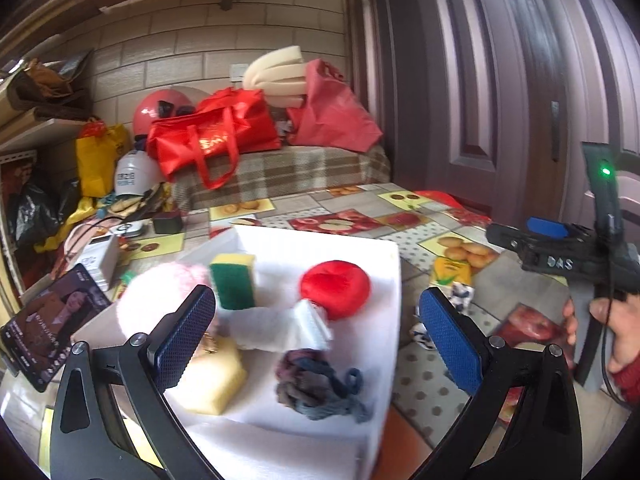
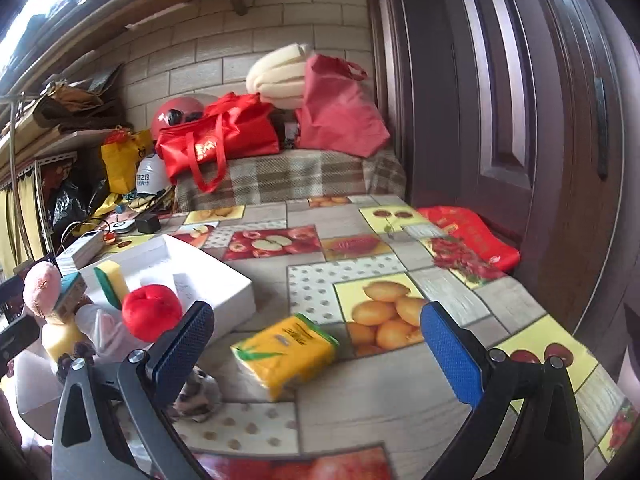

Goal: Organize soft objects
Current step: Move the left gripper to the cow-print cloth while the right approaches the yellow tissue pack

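Note:
A white foam box (image 1: 394, 280) holds a red plush ball (image 1: 336, 288), a green-and-yellow sponge (image 1: 232, 282), a pink fluffy toy (image 1: 160, 300), a yellow sponge block (image 1: 216, 380), a white cloth (image 1: 280, 328) and a dark knitted rag (image 1: 320, 384). My left gripper (image 1: 320, 336) is open and empty above the box. My right gripper (image 2: 320, 352) is open and empty, hovering over a yellow tissue pack (image 2: 288, 350) on the table. A black-and-white patterned cloth (image 2: 196, 396) lies beside its left finger. The box (image 2: 224, 280) and red ball (image 2: 151, 312) show at left in the right wrist view.
The fruit-print tablecloth (image 2: 360, 248) covers the table. A phone (image 1: 52, 320) and white power bank (image 1: 100, 260) lie left of the box. Red bags (image 1: 216, 132) sit on a plaid bench behind. A red bag (image 2: 472, 236) lies by the door at right.

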`<action>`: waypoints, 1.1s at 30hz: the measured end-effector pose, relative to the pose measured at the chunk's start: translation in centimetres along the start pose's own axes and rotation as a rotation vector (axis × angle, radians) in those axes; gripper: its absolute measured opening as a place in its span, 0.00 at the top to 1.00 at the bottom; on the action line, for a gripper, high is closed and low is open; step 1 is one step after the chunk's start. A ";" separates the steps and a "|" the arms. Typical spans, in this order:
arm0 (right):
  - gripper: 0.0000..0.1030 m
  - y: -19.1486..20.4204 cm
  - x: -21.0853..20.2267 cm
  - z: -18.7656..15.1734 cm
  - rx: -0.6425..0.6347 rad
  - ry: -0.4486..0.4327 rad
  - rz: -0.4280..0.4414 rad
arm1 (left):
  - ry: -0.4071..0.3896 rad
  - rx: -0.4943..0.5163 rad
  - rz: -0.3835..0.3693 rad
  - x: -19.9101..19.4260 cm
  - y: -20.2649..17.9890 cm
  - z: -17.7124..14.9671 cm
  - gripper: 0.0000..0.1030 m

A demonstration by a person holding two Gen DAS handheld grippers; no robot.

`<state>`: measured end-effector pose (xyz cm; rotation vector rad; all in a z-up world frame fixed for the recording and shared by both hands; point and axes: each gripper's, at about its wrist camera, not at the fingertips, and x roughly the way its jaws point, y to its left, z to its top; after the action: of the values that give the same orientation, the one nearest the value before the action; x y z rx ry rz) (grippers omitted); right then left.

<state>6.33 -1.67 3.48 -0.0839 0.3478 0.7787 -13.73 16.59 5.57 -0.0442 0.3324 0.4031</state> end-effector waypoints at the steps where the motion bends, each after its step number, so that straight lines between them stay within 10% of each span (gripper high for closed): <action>1: 0.00 -1.2 0.7 0.1 0.027 0.041 0.022 | 0.016 0.018 -0.028 0.2 -0.9 0.1 0.00; 7: 0.03 -1.4 4.4 -0.7 0.039 0.260 0.236 | 0.080 0.119 -0.115 1.4 -5.6 0.3 0.00; 15: 0.21 2.1 8.4 -1.4 -0.107 0.431 0.233 | 0.162 0.179 -0.127 3.7 -7.9 0.4 0.00; 28: 0.25 -3.0 7.9 -1.0 0.159 0.395 0.273 | 0.293 0.270 -0.079 8.0 -10.3 0.1 0.20; 33: 0.25 -3.6 8.2 -1.0 0.196 0.398 0.288 | 0.329 0.283 -0.288 7.9 -11.0 -0.2 0.24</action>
<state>13.97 1.07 -0.38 -0.0031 0.8252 1.0091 -2.69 9.43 2.53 0.1186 0.6957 0.0583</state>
